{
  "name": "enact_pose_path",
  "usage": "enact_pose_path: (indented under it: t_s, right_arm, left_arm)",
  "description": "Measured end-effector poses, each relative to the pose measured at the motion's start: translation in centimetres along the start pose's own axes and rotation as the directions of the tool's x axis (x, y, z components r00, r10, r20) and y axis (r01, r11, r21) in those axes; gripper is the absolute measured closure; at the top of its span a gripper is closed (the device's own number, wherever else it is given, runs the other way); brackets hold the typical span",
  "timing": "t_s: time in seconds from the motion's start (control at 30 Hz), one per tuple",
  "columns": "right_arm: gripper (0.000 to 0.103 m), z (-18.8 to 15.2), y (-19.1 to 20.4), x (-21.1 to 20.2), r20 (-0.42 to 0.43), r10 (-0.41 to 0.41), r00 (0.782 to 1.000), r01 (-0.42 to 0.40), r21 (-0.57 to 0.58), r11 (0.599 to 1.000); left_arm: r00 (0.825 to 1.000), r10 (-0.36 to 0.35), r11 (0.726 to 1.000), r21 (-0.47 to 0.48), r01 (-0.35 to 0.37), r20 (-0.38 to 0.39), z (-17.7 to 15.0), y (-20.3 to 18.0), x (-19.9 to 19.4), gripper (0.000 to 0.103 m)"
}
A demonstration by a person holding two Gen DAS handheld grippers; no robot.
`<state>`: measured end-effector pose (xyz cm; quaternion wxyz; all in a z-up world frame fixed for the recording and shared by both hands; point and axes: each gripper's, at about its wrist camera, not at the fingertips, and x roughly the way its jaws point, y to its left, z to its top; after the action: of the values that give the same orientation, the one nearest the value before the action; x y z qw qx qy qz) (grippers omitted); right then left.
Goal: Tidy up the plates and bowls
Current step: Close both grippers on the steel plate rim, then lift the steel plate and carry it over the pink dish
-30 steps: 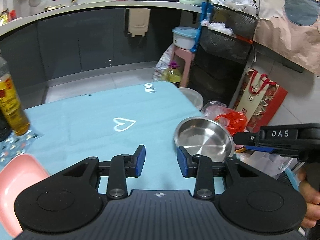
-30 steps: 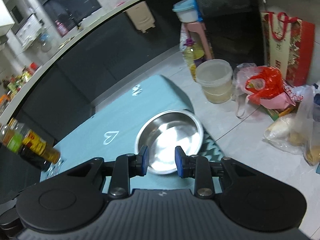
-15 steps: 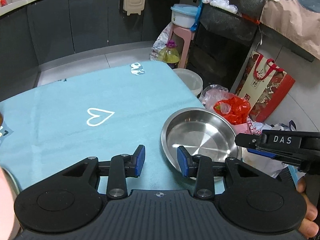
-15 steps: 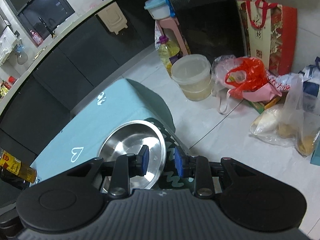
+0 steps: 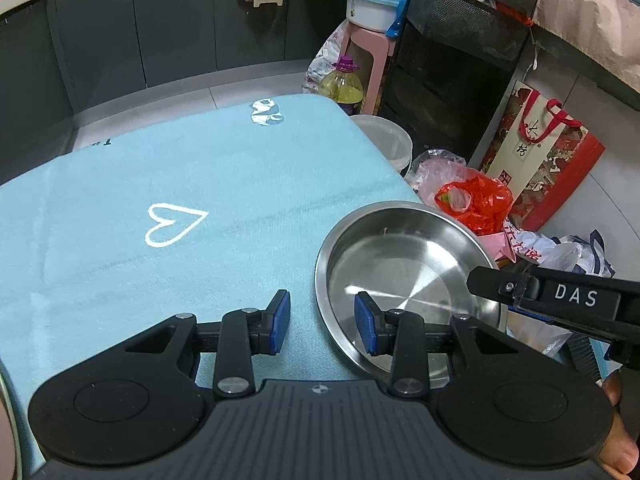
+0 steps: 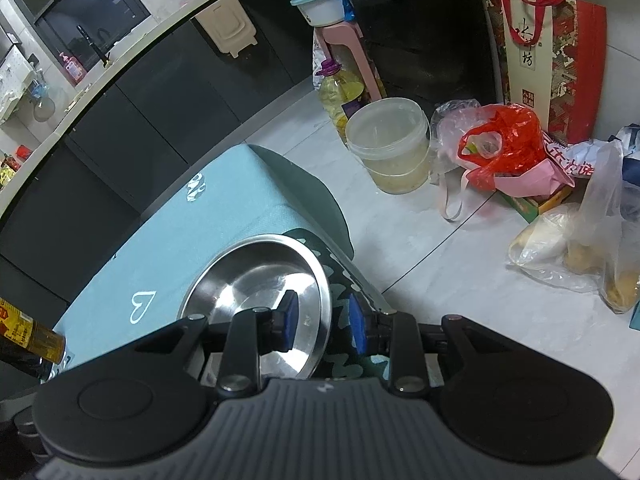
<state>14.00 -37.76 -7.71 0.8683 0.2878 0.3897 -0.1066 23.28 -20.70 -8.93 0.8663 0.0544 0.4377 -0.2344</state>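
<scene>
Straddling the rim of the round stainless-steel bowl [image 5: 408,276], both tools pose the main hazard here. The bowl sits at the right-hand corner of the counter covered in light-blue cloth [image 5: 160,168], at roughly four o'clock from the white heart outline [image 5: 174,222] stitched on it, and its far rim appears to lie at or just over the counter edge.

Left gripper [image 5: 322,326]: jaws released, apart, nothing clamped; one blue pad is over the cloth, the other over the bowl's inside. Closing off-centre on the thin sloped rim would likely let the polished steel slip or tip.

Right gripper [image 6: 322,322]: jaws likewise unclenched, astride the rim at the bowl's three o'clock side, above the patterned drop of the cloth. In my judgement, any sideways push from here could send the bowl off the counter onto the tiled floor [image 6: 400,248], among the bags below.

Two tools on one rim may also pull against each other.

Legible writing: "DAS" in white on the right gripper's black body in the left view. Chinese characters show on the red paper gift bag [image 5: 540,160]; I cannot read them with confidence.
</scene>
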Motion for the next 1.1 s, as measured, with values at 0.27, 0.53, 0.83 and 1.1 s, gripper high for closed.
enact_pose_path:
  t_s: [0.27,0.53,0.83,1.1]
  right_arm:
    - [0.095,-0.1,0.3,0.3,-0.004,-0.001,1.000,0.001,-0.032,0.999]
    - [0.095,-0.8,2.2,-2.2,0.038,0.015,0.999,-0.012,-0.086,0.996]
    - [0.094,-2.7,6.9,-5.1,0.041,0.097,0.994,-0.088,-0.179,0.980]
    - [0.094,-5.7,12.4,-5.5,-0.034,0.178,0.983,-0.180,-0.293,0.939]
  left_arm:
    - [0.999,-0.030,0.998,0.046,0.031,-0.012,-0.1,-0.3,-0.1,0.084]
    - [0.998,-0.029,0.999,0.041,0.027,0.058,-1.0,1.2,-4.4,0.084]
    - [0.989,0.041,0.998,-0.058,-0.033,0.145,-3.1,5.6,-10.9,0.084]
    - [0.968,0.151,0.980,-0.158,-0.120,0.202,-5.8,11.0,-16.1,0.083]
